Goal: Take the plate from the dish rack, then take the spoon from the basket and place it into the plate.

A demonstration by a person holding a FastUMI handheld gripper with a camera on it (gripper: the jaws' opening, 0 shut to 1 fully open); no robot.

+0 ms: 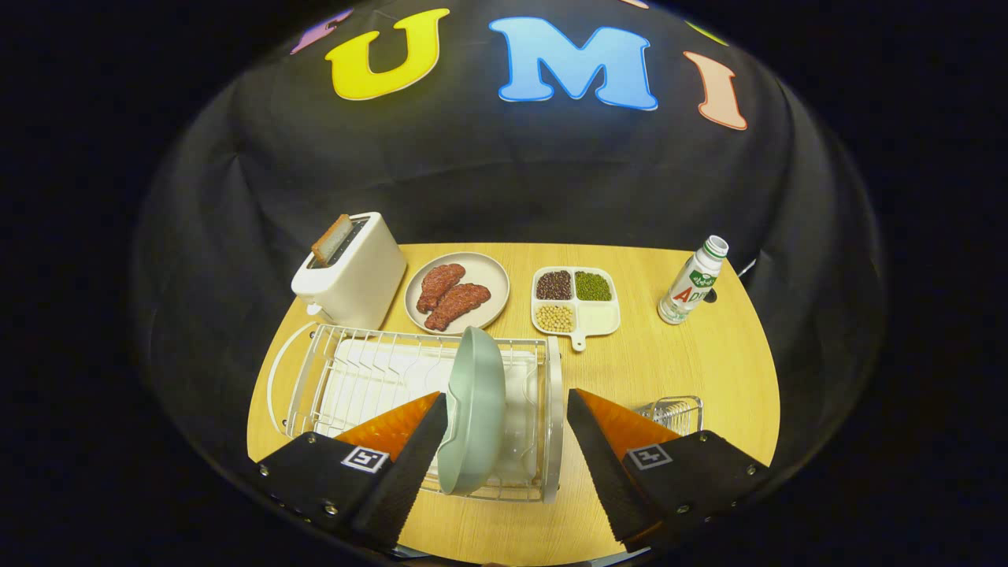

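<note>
I see a round wooden table (693, 370) first, since it is the biggest thing. Everything else sits on it.

Next in size is the white wire dish rack (331, 378). It sits on the near side of the table, just ahead of my gripper (508, 405). A pale green plate (476, 402) stands up on its edge in the right part of the rack. My tongs are spread wide, with the plate between the two fingers. The left finger (409, 457) is right up against the plate's rim, but I cannot tell if it really touches. The right finger (598, 449) is well apart from the plate, past the rack's right side. So I am not holding anything.

Beyond the rack, at the back left, stands a white toaster (354, 276) with a slice of bread (331, 239) sticking out of the top. Beside it is a grey plate (457, 291) with two brown pieces of meat (450, 295) on it. Then comes a white tray (579, 307) with four little boxes. Three of the boxes hold beans: dark ones, green ones and pale ones.

At the back right stands a small bottle (693, 282) with a white cap.

A little wire basket (673, 413) sits on the table just beyond my right finger. I cannot see the spoon from here.
</note>
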